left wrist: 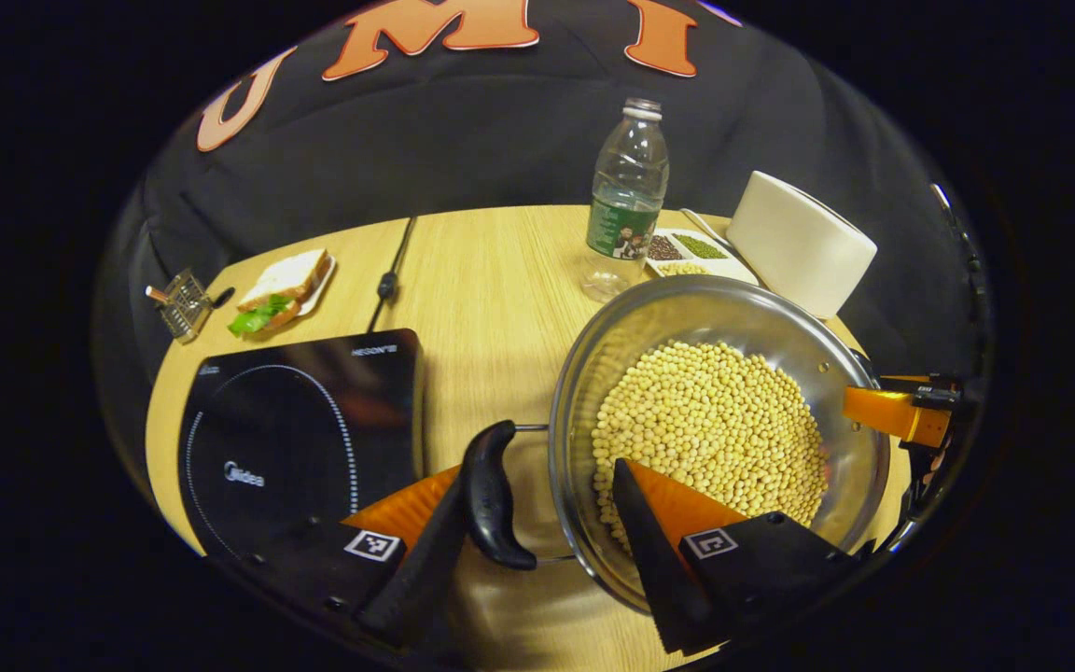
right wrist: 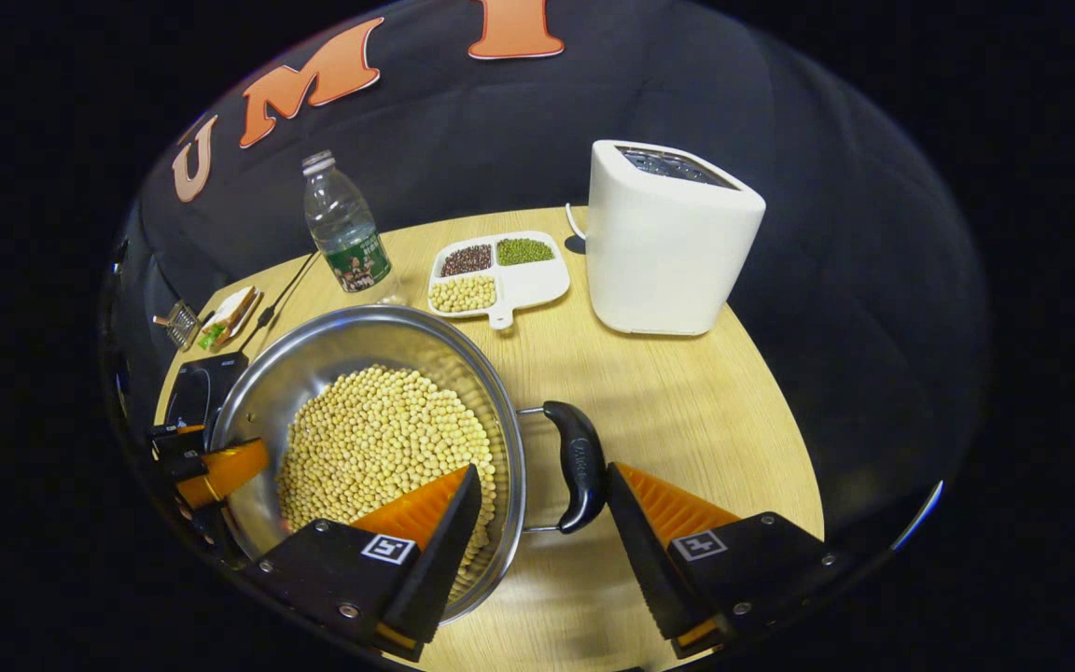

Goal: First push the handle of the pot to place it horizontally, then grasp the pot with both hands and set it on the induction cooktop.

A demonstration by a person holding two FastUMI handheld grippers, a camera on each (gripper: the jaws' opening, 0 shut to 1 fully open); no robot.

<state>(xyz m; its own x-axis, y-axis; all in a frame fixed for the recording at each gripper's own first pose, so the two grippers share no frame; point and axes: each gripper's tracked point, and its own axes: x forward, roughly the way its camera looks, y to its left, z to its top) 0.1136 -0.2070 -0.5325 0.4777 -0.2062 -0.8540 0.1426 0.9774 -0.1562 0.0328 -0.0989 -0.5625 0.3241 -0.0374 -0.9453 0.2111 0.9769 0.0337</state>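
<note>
Taking the pot [left wrist: 715, 439] as your landmark, the induction cooktop [left wrist: 300, 439] lies just left of it in the left gripper view, its near corner hidden behind your left gripper [left wrist: 551, 546]. That gripper stands wide open around the pot's left handle [left wrist: 491, 504], one finger outside the handle, the other over the soybeans [left wrist: 705, 429]; whether either touches is hard to tell. The pot sits on the wooden table [right wrist: 687, 411]. Your right gripper [right wrist: 542, 541] is likewise spread across the right handle [right wrist: 579, 462] and rim, gripping nothing. Beyond the pot stand a bottle [right wrist: 343, 229], a divided dish [right wrist: 500, 271] and a white toaster [right wrist: 668, 238]
</note>
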